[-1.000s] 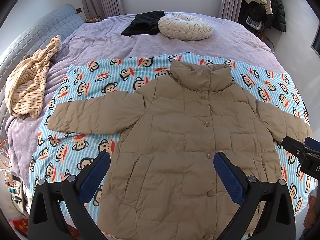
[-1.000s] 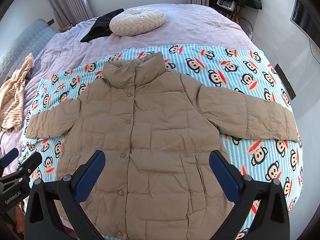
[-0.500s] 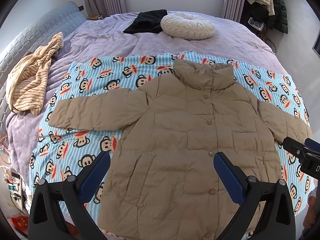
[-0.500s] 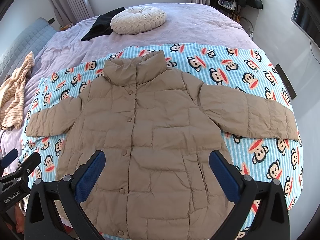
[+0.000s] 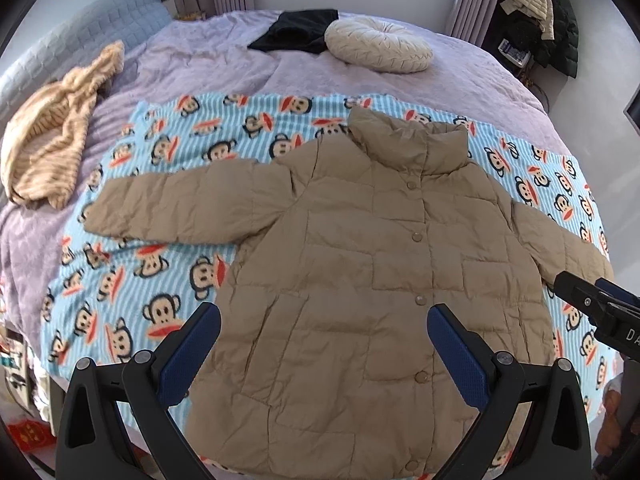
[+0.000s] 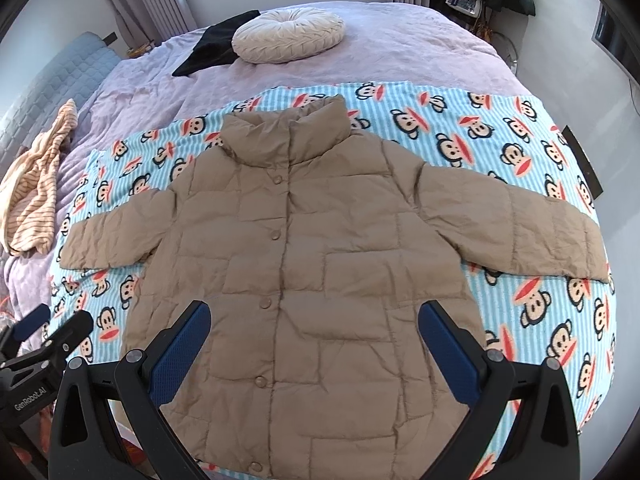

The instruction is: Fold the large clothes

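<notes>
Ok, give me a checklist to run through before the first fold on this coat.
1. Coat lies flat, front up, on the monkey blanket: ok.
2. Buttons fastened: ok.
3. Both sleeves spread out: ok.
4. Left tongs open, holding nothing: ok.
5. Right tongs open, holding nothing: ok.
6. Hem lying flat at the bed's near edge: cannot tell, the tongs partly hide it.

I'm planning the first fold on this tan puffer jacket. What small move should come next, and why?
Probably bring the left tongs down to the cuff of the jacket's left-lying sleeve. Both tongs are open and empty above the hem, the jacket lies flat and buttoned, and both sleeves are spread out unfolded.
</notes>
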`<state>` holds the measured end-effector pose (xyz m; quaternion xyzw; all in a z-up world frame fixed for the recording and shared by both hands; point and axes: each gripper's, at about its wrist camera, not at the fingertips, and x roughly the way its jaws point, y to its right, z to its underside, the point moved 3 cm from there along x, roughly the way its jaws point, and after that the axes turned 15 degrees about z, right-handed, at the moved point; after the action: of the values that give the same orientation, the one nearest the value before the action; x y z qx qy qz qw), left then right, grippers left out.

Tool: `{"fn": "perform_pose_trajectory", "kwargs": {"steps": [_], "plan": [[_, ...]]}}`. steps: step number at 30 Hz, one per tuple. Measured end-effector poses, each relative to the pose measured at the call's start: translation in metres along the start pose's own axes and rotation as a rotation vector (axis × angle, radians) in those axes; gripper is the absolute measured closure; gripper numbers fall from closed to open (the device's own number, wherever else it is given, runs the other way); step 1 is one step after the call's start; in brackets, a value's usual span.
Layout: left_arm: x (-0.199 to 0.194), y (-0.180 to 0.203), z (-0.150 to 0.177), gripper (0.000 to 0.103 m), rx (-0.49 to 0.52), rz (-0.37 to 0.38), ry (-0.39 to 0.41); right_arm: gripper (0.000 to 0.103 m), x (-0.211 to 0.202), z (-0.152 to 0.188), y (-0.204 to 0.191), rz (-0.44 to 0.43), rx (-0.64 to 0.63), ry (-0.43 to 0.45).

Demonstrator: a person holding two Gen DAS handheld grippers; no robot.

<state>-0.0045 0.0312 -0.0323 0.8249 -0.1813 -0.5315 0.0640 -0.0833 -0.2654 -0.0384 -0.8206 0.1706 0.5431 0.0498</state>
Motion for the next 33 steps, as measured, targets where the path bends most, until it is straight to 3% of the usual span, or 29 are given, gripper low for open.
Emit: {"fn": "perform_pose_trajectory", "kwargs": {"steps": [8,14,20,24,33], "plan": [[0.010,-0.057,-0.002,0.000,-0.054,0.023,-0.046,0.000,0.012,0.002,-0.051,-0.036,-0.035,-0.021],[0.023,-0.132,-0.008,0.000,-0.069,0.000,-0.069,0.000,0.030,0.002,-0.107,-0.056,-0.020,-0.032],[0.056,-0.218,-0.014,0.000,-0.164,0.061,-0.082,0.000,0.064,0.008,-0.177,-0.027,-0.055,-0.117],[0.091,-0.266,-0.020,0.000,-0.243,0.145,-0.055,0.000,0.088,0.014,-0.212,-0.048,-0.086,-0.150],[0.163,-0.322,-0.043,0.000,-0.405,0.455,0.033,0.000,0.135,0.032,-0.264,-0.102,-0.074,-0.232]]}}
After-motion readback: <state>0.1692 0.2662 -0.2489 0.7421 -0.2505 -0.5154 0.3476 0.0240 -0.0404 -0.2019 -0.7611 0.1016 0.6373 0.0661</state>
